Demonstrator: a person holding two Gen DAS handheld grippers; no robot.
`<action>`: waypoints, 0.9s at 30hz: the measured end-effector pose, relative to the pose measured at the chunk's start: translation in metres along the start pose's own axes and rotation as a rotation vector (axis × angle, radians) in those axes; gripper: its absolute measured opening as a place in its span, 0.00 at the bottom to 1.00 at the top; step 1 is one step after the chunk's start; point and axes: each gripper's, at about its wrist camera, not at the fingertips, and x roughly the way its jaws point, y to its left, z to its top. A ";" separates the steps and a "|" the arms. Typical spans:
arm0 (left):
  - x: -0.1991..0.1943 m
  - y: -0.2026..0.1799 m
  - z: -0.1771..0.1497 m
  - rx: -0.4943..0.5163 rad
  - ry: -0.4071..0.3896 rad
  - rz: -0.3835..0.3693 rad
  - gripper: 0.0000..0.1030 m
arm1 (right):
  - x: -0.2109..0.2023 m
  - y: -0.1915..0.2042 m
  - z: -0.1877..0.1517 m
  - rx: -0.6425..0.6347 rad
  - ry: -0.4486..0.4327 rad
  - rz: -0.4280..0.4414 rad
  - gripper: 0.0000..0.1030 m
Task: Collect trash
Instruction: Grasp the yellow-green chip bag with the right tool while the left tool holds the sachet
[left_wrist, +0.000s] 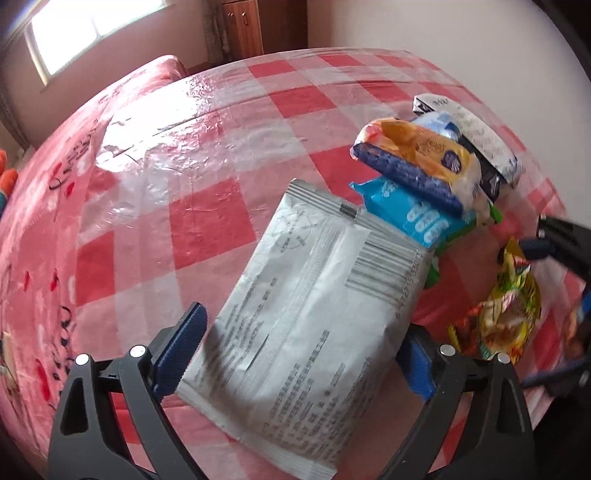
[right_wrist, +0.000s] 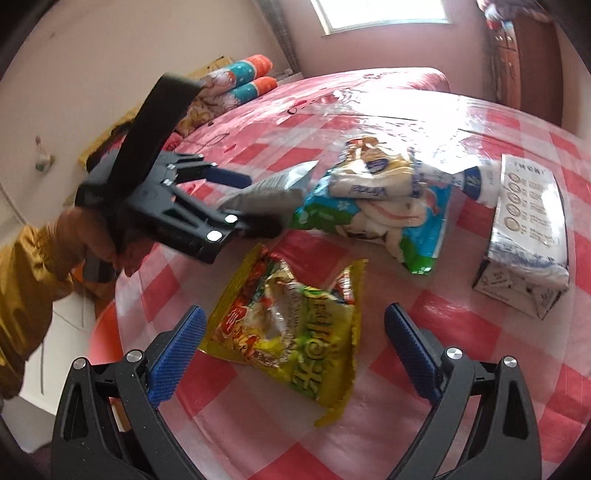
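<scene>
My left gripper (left_wrist: 299, 343) stands wide open with a silver foil packet (left_wrist: 314, 306) lying between its blue pads, tilted; the pads do not press it. In the right wrist view the same gripper (right_wrist: 243, 201) shows with the silver packet (right_wrist: 269, 192) at its tips. My right gripper (right_wrist: 293, 332) is open, just above a torn yellow snack wrapper (right_wrist: 291, 325) on the table. A pile of wrappers (right_wrist: 380, 199) lies behind it: a blue-green bag and a yellow-blue pack (left_wrist: 417, 158). A white carton (right_wrist: 524, 236) lies to the right.
The round table (left_wrist: 207, 221) has a red-and-white checked cloth under clear plastic. A bed with a pink cover (right_wrist: 369, 85) and rolled bedding (right_wrist: 243, 77) stands behind it. A wooden cabinet (left_wrist: 243, 26) stands by the far wall.
</scene>
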 end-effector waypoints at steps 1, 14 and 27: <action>0.001 -0.002 -0.001 -0.002 -0.007 0.001 0.91 | 0.001 0.004 0.000 -0.018 0.004 -0.016 0.93; -0.012 -0.016 -0.020 -0.098 -0.068 0.046 0.71 | 0.015 0.023 0.003 -0.071 0.013 -0.080 0.72; -0.044 -0.025 -0.061 -0.280 -0.150 0.035 0.55 | 0.003 0.020 0.001 -0.097 -0.032 -0.072 0.46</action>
